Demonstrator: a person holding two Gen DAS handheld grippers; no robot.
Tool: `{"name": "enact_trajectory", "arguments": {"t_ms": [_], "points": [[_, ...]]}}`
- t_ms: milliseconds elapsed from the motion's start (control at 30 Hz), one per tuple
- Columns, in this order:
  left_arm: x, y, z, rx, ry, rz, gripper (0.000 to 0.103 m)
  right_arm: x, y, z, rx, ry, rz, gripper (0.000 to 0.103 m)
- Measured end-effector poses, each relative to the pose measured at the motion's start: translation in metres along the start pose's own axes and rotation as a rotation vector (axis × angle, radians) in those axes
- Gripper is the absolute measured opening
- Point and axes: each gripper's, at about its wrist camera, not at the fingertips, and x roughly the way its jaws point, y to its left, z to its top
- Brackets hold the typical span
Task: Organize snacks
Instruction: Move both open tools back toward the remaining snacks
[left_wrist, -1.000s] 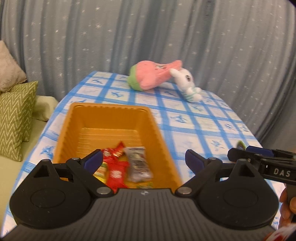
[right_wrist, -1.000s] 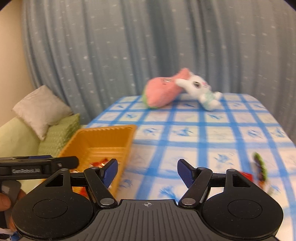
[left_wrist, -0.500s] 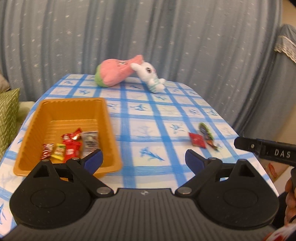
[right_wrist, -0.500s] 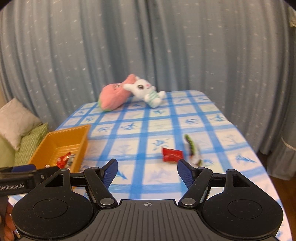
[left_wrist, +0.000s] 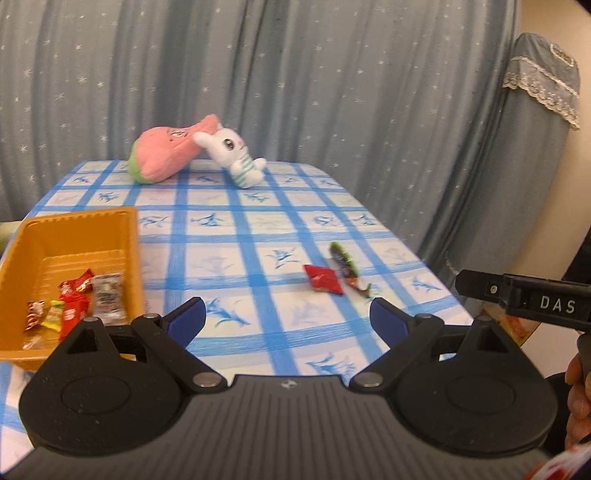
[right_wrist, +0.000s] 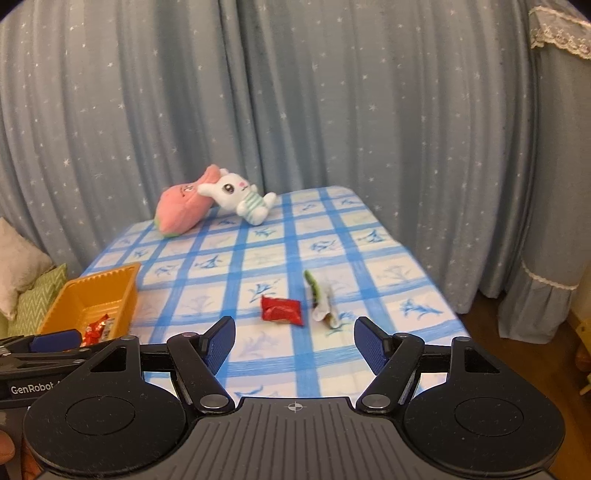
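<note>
Two snacks are left outside the tray. Both the right gripper and the left gripper stand apart and empty. From the right gripper, the red packet lies at twelve o'clock on the tabletop, the green packet just beside it at one o'clock, and the orange tray at ten o'clock. Best to come down over the red packet, close on its flat body, then carry it to the tray.

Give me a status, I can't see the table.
Both tools open, empty: left, right. Red packet and green packet loose on tablecloth, outside orange tray. Nothing in the way.
</note>
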Motion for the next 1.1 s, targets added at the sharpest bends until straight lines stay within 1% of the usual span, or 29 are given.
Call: {"name": "enact_trajectory", "arguments": {"t_ms": [100, 200, 367, 500, 700, 933, 1100], "points": [[0.005, -0.008, 0.002, 0.012, -0.005, -0.005, 0.095, -0.004, -0.005, 0.002, -0.008, -0.013, -0.014, 0.071], [0.016, -0.013, 0.003, 0.018, 0.014, -0.018, 0.095, 0.001, -0.013, 0.004, 0.002, -0.012, -0.024, 0.071], [0.043, -0.018, 0.006, 0.018, 0.067, -0.03, 0.095, 0.02, -0.028, 0.003, 0.018, 0.012, -0.031, 0.071], [0.068, -0.017, 0.01, 0.014, 0.091, -0.03, 0.095, 0.041, -0.037, 0.007, 0.018, 0.026, -0.027, 0.071], [0.106, -0.01, 0.013, 0.013, 0.123, -0.01, 0.094, 0.084, -0.045, 0.009, -0.012, 0.052, -0.004, 0.071], [0.146, 0.001, 0.012, 0.029, 0.162, 0.007, 0.094, 0.145, -0.051, 0.004, -0.049, 0.111, 0.016, 0.071], [0.169, 0.007, 0.013, 0.037, 0.169, 0.004, 0.092, 0.186, -0.051, 0.005, -0.055, 0.138, 0.041, 0.07]]}}
